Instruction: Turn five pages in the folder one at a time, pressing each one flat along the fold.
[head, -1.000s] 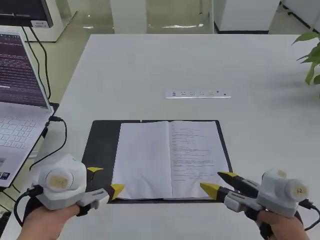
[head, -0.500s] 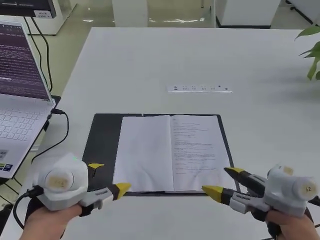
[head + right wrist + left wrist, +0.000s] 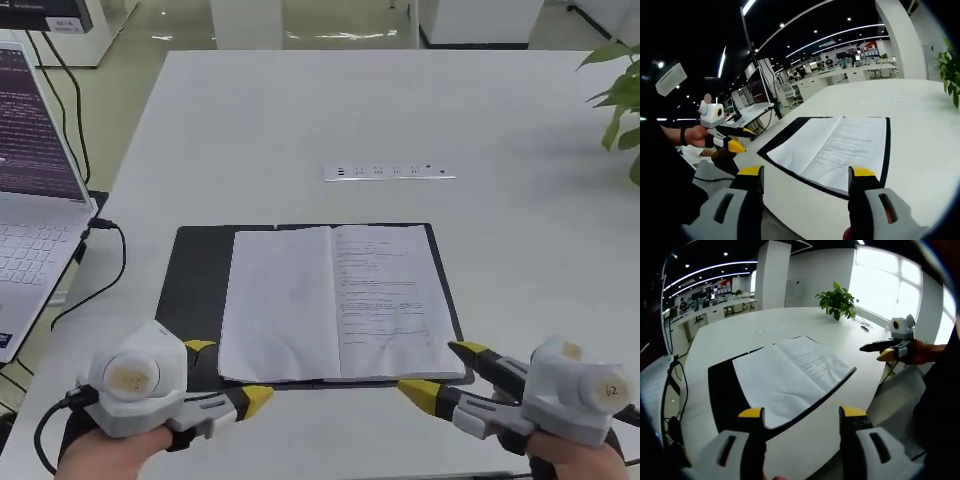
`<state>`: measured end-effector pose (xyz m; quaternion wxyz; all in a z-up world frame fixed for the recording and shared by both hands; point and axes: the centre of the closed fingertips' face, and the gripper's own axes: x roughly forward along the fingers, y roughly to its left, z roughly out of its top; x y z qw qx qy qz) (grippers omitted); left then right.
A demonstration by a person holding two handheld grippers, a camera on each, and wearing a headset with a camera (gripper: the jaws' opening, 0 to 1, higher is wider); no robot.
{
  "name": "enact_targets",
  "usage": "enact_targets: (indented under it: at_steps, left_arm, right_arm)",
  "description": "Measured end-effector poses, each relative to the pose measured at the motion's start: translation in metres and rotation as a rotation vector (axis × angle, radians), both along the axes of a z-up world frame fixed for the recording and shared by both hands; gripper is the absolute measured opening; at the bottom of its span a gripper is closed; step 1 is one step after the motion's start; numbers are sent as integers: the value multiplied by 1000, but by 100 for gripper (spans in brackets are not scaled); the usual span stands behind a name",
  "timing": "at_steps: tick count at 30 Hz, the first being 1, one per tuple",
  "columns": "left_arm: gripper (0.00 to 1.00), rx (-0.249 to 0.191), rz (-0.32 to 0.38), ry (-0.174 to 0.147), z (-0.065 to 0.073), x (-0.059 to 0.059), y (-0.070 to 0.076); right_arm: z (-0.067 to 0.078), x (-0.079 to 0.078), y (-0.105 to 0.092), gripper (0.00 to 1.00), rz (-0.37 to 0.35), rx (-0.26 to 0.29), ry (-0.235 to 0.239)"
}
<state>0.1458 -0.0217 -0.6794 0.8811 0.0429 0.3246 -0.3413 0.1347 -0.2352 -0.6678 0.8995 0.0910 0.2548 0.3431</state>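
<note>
Item 1: folder (image 3: pixel 192 290), black cover, lying open and flat on the white table (image 3: pixel 300 110), close to the near edge in front of me. Left page (image 3: pixel 278 300) blank, right page (image 3: pixel 385 295) printed with lines of text (too small to read). The fold runs straight away from me down the middle.

Item 2: my left gripper (image 3: pixel 229 371), at the folder's near left corner. Jaws spread wide, nothing between them. In the head view one yellow tip shows over the bare black cover and the other sits just off the near edge; I cannot tell whether either touches.

Item 3: my right gripper (image 3: pixel 441 370), at the folder's near right corner. Jaws likewise wide apart and empty. One yellow tip is just beside the corner of the cover, the other in front of the near edge.

Item 4: power strip (image 3: pixel 388 172), white, on the table beyond the folder, well apart from it.

Item 5: laptop (image 3: pixel 25 200), open with the screen lit, on a lower surface to my left, with a black cable (image 3: pixel 105 275) running from it.

Item 6: plant (image 3: pixel 615 100), green leaves, at the far right.
</note>
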Motion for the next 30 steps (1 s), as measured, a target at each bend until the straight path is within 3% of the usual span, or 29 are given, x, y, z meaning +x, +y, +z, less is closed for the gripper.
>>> enact_targets:
  at_steps: [5, 11, 17, 23, 30]
  left_arm:
    - [59, 2, -5, 22, -4, 1, -5]
    - [59, 0, -33, 34, -3, 4, -23]
    - [60, -2, -79, 39, -4, 9, -48]
    - [59, -19, -117, 32, -1, 21, -79]
    - [59, -24, -168, 35, -6, 29, -112]
  right_arm:
    - [-2, -2, -6, 68, -4, -9, 1]
    - [0, -4, -15, 68, -23, 1, -5]
    - [-1, -6, -20, 68, -22, 0, -3]
    - [-2, -8, -24, 69, -6, -2, 4]
    - [-6, -11, -30, 70, 6, -23, 16]
